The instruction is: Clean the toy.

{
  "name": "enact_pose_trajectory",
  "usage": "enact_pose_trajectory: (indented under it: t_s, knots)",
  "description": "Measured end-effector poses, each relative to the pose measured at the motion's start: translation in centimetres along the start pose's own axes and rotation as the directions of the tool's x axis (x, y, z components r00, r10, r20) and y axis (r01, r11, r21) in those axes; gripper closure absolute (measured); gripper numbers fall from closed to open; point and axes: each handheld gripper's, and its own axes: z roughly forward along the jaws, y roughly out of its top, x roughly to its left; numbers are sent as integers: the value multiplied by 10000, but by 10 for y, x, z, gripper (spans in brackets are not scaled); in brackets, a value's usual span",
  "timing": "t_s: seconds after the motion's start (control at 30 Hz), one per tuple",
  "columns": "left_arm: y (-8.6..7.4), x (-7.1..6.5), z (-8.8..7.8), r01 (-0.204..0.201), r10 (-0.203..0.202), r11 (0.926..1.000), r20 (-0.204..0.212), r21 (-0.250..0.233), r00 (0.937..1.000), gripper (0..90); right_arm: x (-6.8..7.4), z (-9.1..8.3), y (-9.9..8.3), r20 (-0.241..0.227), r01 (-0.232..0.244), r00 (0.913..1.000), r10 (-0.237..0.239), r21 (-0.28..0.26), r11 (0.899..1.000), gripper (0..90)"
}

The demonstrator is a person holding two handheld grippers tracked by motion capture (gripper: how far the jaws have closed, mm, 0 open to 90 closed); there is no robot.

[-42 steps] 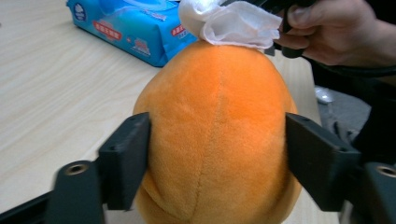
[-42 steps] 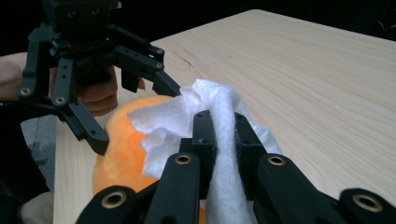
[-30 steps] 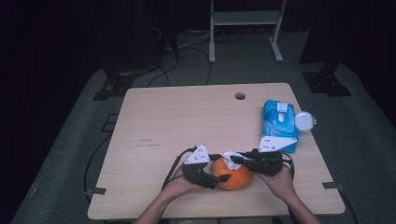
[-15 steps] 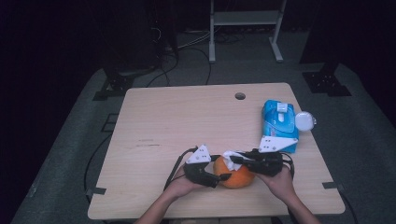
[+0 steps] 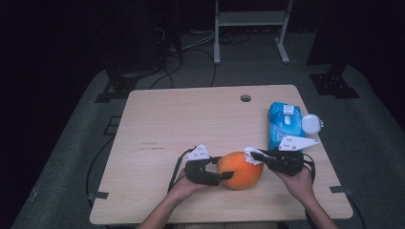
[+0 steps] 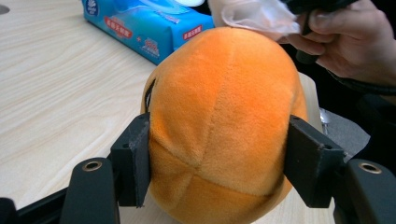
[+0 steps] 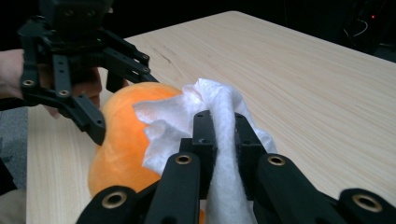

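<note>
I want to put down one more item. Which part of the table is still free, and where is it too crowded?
The table is bare across its left half and far middle, up to the round hole. The near middle is crowded by the orange plush ball, left tool and right tool. The blue wipes pack fills the right edge.

orange plush toy (image 5: 240, 170), white wipe (image 7: 210, 122), blue packet (image 5: 283, 123)

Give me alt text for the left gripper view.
The left gripper squeezes an orange plush ball between its black jaws on a wooden table. Behind it, a hand presses a white wipe onto the ball, beside a blue wipes pack.
</note>
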Motion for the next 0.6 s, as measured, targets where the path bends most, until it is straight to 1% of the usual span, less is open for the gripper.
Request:
enact_pose_trajectory:
  t_s: [0.07, 0.13, 0.2, 0.23, 0.3, 0.33, 0.4, 0.47, 0.53, 0.6]
  knots:
    - [0, 0, -1, 49, -49, 10000, -84, 16, 10000, 333, 6, 3, 3, -36, 232, 9997, -232, 14, 9997, 821]
    - [0, 2, -1, 175, -176, 9998, -136, -31, 9998, 333, 12, 6, 6, -267, 337, 9991, -339, -85, 9994, 820]
    - [0, 3, -1, 363, -367, 9993, -262, -134, 9990, 334, 18, 8, 8, -664, 348, 9971, -365, -257, 9991, 819]
    - [-1, 4, -2, 391, -396, 9991, -344, -158, 9986, 333, 22, 10, 9, -819, 452, 9955, -471, -254, 9987, 818]
    - [-2, 6, -2, 480, -486, 9987, -332, -184, 9983, 333, 28, 14, 11, -762, 837, 9935, -844, -127, 9964, 815]
    - [-2, 6, -3, 483, -489, 9986, -324, -200, 9983, 332, 28, 15, 11, -764, 839, 9935, -845, -118, 9964, 816]
    - [-2, 5, -2, 408, -415, 9989, -339, -208, 9986, 331, 22, 15, 10, -767, 639, 9949, -653, -197, 9978, 817]
    - [-1, 4, -2, 382, -389, 9991, -340, -208, 9987, 331, 15, 13, 7, -612, 496, 9968, -510, -240, 9985, 817]
    - [-2, 5, -2, 432, -439, 9988, -313, -227, 9985, 330, 6, 9, 3, -350, 157, 9992, -167, -290, 9995, 817]
    - [-2, 4, -2, 409, -416, 9989, -306, -229, 9987, 327, -5, 6, -1, -89, -156, 9998, 154, -273, 9995, 817]
